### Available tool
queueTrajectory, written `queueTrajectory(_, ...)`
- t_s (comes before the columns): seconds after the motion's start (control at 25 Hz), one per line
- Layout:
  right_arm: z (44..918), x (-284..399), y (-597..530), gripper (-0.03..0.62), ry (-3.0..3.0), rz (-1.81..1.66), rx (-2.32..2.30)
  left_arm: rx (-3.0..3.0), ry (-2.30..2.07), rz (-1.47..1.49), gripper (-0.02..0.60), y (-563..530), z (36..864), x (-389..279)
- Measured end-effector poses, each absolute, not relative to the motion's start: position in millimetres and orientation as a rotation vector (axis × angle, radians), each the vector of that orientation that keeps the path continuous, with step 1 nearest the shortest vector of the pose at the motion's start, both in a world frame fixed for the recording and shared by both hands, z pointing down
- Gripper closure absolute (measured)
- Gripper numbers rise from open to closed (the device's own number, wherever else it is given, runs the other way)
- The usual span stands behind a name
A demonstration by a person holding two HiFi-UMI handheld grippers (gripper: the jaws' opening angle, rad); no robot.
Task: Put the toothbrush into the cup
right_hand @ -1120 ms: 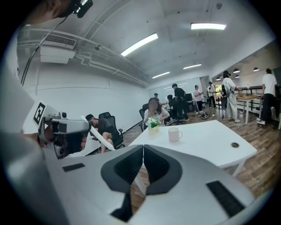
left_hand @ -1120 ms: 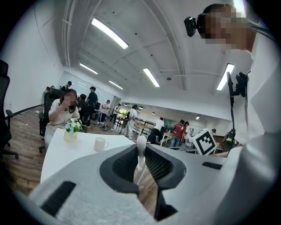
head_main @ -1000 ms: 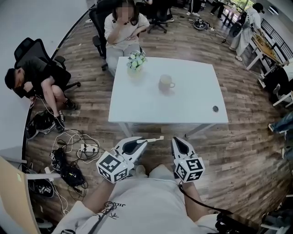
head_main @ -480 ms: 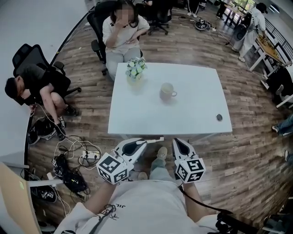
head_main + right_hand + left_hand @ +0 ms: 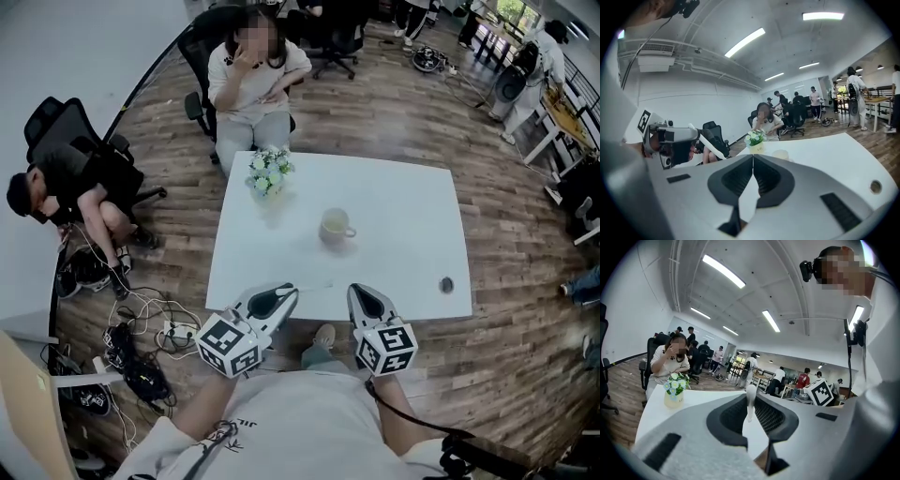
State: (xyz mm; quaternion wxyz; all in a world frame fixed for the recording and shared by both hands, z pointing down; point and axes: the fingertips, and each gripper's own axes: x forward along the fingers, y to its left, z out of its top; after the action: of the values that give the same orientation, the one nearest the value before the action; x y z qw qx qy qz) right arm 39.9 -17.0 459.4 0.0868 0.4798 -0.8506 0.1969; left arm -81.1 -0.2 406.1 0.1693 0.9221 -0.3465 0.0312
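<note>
A cream mug (image 5: 336,226) stands near the middle of the white table (image 5: 403,202). My left gripper (image 5: 287,293) is at the table's near edge, shut on a white toothbrush (image 5: 315,286) that sticks out to the right. In the left gripper view the toothbrush (image 5: 750,401) stands up between the jaws. My right gripper (image 5: 362,295) is beside it, jaws closed with nothing in them. The right gripper view shows its jaws touching (image 5: 753,161), the mug (image 5: 780,153) ahead and the left gripper (image 5: 670,139) at the left. Both grippers are well short of the mug.
A vase of flowers (image 5: 269,174) stands at the table's far left, a small dark round object (image 5: 446,283) near its right front. A person sits on a chair (image 5: 249,80) behind the table, another person (image 5: 70,178) at the left. Cables (image 5: 155,319) lie on the floor.
Both grippers have come forward together to the table's near edge; the table and mug now lie closer. The toothbrush stays in the left gripper.
</note>
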Motion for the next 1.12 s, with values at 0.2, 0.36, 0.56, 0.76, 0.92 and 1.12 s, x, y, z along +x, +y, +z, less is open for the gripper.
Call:
queueTrajectory(0.2, 456.4, 56.4, -61.6, 0.575, -2.564, 0.583, 1.394, 2.601, -1.038, 0.091, 0.522, -41.7, 404.4, -66.6)
queueTrajectory(0.36, 457.1, 67.4, -86.1, 0.576, -2.567, 0.580, 1.362, 2.592, -1.071, 0.075, 0.522, -65.7, 400.2, -59.0)
queueTrajectory(0.56, 461.1, 75.6, -102.9, 0.576, -2.553, 0.609, 1.369, 2.570, -1.085, 0.074, 0.522, -87.6, 401.6, -57.9)
queueTrajectory(0.76, 461.8, 76.3, -116.6, 0.575, -2.535, 0.626, 1.399, 2.565, -1.068, 0.082, 0.522, -105.1, 402.8, -59.8)
queueTrajectory(0.92, 463.6, 78.9, -125.2, 0.575, -2.514, 0.643, 1.428, 2.574, -1.054, 0.099, 0.522, -118.1, 404.3, -60.5)
queueTrajectory(1.12, 467.8, 80.4, -136.3, 0.575, -2.487, 0.655, 1.450, 2.564, -1.045, 0.118, 0.522, -136.1, 412.3, -61.8)
